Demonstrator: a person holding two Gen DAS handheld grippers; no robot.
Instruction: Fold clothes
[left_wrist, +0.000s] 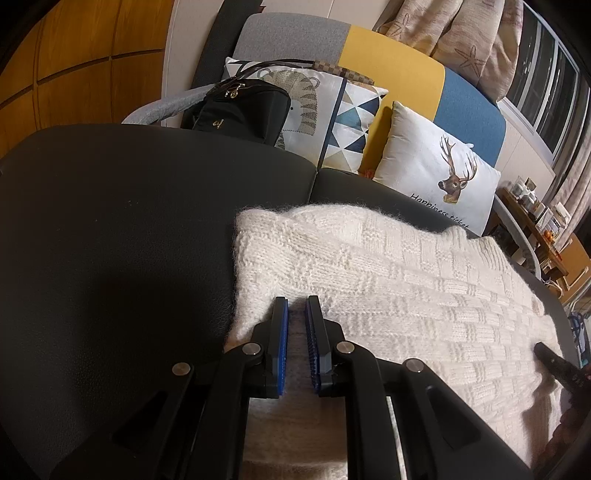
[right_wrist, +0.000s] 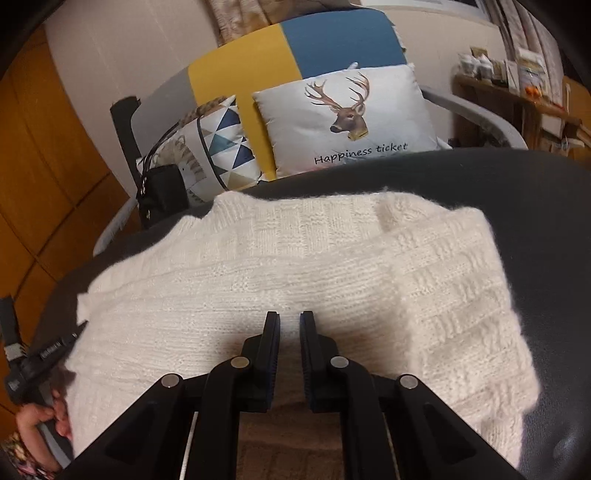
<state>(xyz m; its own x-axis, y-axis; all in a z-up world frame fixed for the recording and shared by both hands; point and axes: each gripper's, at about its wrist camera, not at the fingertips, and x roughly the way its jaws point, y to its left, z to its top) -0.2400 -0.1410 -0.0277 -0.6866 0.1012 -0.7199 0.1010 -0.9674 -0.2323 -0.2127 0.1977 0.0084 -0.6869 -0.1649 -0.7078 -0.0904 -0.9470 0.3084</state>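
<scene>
A cream knitted sweater (left_wrist: 388, 280) lies spread on a dark leather seat (left_wrist: 110, 240). My left gripper (left_wrist: 297, 308) sits at the sweater's near left edge. Its blue pads stand close together with a thin layer of knit between them. In the right wrist view the sweater (right_wrist: 295, 258) has one side folded over at the right. My right gripper (right_wrist: 289, 321) is at its near edge, jaws narrow, with pale knit between the tips. Each gripper shows in the other's view: the right gripper (left_wrist: 543, 349) at the far right, the left gripper (right_wrist: 72, 334) at the far left, held by a hand (right_wrist: 44, 417).
Behind the seat are a sofa back (left_wrist: 388, 62) in grey, yellow and blue, a deer cushion (left_wrist: 443, 177), a triangle-pattern cushion (left_wrist: 354, 122) and a black bag (left_wrist: 240, 110). A cluttered wooden shelf (right_wrist: 517, 92) stands at the right. Bare seat (right_wrist: 535, 184) lies around the sweater.
</scene>
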